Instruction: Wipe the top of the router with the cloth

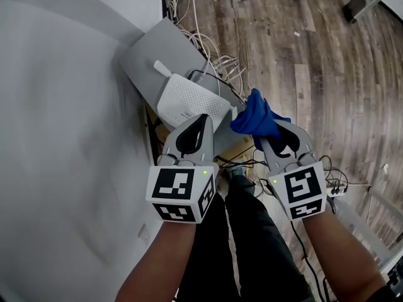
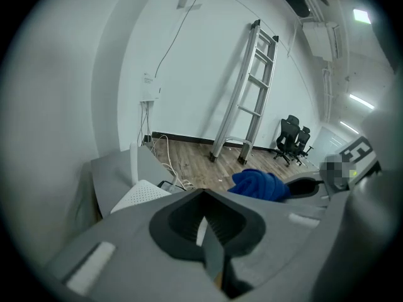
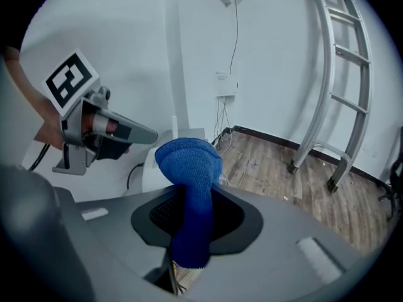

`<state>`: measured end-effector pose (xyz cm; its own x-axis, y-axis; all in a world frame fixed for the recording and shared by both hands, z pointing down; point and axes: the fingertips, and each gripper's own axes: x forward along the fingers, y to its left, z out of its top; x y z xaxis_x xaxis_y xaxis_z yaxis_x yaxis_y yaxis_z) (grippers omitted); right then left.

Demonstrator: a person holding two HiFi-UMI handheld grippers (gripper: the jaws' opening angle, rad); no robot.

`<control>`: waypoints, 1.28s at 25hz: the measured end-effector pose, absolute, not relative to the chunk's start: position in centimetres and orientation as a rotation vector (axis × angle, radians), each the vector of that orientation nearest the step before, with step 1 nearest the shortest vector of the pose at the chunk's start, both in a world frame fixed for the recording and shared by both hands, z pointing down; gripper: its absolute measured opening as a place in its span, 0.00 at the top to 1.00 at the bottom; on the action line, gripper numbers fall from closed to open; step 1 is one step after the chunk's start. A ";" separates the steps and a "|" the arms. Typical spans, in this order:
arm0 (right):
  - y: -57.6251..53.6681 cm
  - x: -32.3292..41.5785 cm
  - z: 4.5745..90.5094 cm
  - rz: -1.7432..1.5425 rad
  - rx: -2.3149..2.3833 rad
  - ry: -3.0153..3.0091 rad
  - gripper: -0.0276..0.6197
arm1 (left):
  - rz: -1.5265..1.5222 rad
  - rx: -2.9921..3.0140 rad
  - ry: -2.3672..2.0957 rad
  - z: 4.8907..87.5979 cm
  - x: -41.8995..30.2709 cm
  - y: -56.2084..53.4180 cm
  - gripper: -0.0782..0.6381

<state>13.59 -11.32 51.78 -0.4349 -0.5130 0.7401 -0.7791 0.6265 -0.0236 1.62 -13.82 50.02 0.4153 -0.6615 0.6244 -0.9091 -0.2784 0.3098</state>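
The white router with a raised antenna lies on a grey box against the wall. My left gripper hovers over the router's near edge, its jaws shut with nothing between them; in the left gripper view the router shows just beyond the tips. My right gripper is shut on a blue cloth, which bunches up above its jaws just right of the router. In the right gripper view the cloth hangs through the jaws and hides most of the router.
A tangle of white cables runs behind the box along the wooden floor. The white wall fills the left. A ladder leans on the far wall, with office chairs beyond. The person's legs stand below.
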 end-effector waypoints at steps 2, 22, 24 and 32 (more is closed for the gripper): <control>-11.9 12.8 49.7 0.460 1.013 -2.176 0.78 | 0.499 2.033 -1.331 49.7 1.5 -14.0 0.89; -20.0 -5.5 46.8 0.368 0.864 -2.302 0.78 | 0.310 1.863 -1.542 46.1 -10.5 -14.9 0.89; -20.1 -6.9 48.5 0.381 0.864 -2.273 0.78 | 0.299 1.860 -1.546 46.1 -12.0 -14.5 0.89; -19.9 -10.1 53.7 0.398 0.847 -2.199 0.78 | 0.282 1.823 -1.534 47.9 -15.9 -12.5 0.89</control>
